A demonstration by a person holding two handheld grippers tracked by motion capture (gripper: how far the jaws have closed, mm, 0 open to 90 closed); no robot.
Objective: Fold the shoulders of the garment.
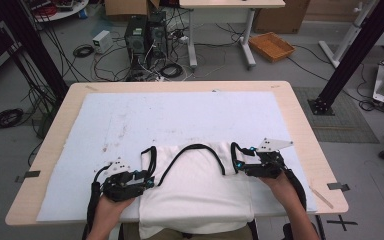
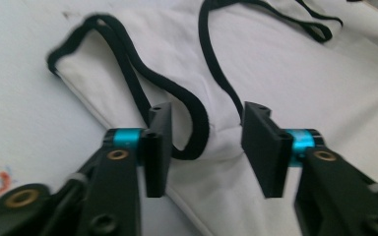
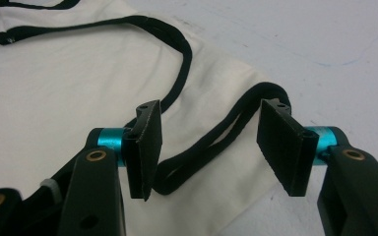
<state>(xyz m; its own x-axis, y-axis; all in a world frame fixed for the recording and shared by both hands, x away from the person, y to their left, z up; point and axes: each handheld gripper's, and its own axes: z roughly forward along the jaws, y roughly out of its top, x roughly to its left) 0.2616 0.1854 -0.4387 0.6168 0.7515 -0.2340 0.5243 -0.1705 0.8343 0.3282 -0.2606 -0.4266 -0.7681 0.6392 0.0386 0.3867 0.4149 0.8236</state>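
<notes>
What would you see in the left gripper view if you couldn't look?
Two black jaws of the left hand-held gripper stand apart over a white top, with a loop of its black trim between them. The top lies on a white mat.

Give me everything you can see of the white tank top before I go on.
The white tank top looks like soft knit cloth with black trim round the neckline and both armholes. It lies flat on the white mat at the near table edge, straps pointing away from the person, hem hanging over the edge. The left gripper straddles one armhole's trim and the right gripper the other's, both with jaws apart, pads not pressing the cloth.
</notes>
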